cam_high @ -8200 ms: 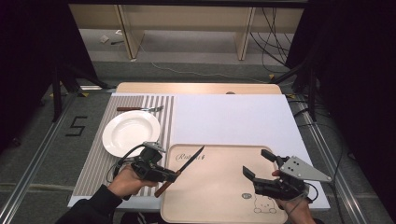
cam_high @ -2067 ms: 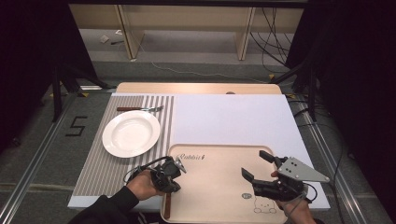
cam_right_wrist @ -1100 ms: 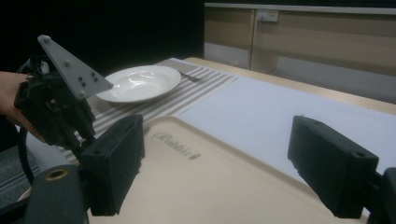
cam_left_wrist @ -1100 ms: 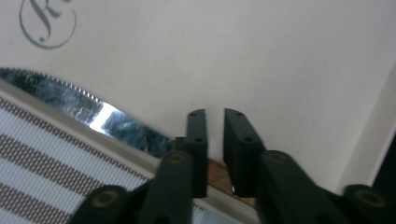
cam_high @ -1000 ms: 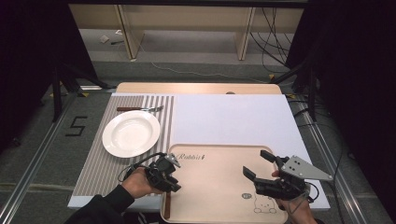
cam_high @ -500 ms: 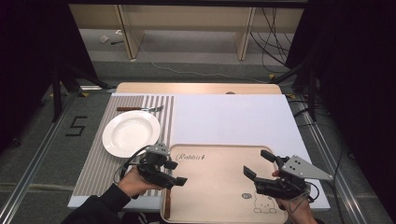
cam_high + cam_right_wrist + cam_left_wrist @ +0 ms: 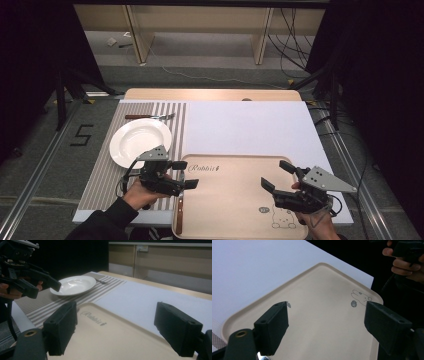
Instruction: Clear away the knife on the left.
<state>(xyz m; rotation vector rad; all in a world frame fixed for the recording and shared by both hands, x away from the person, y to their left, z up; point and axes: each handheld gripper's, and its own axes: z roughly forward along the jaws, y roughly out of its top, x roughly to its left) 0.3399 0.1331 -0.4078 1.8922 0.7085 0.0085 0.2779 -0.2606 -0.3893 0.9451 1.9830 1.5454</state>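
Observation:
My left gripper [image 7: 188,174] hovers open over the left end of the beige tray [image 7: 235,165], with nothing between its jaws. Just below it a knife [image 7: 178,216] with a brown handle lies along the tray's left rim. In the left gripper view, the gripper [image 7: 327,322] spans bare tray floor near the rabbit print [image 7: 359,296]. Over the tray's right part, my right gripper [image 7: 276,175] is open and empty too. The right gripper view looks between its jaws [image 7: 115,325] across the tray [image 7: 120,335] to the left gripper [image 7: 30,275].
A white plate [image 7: 140,142] sits on the striped placemat [image 7: 105,175], with a fork [image 7: 150,116] beyond it. A white mat [image 7: 250,130] covers the table behind the tray. The plate [image 7: 73,285] and fork [image 7: 100,280] also show in the right gripper view.
Earlier my left gripper held the knife over the tray. It has since let go of it at the tray's left rim and risen slightly with its jaws apart. The right gripper barely moved.

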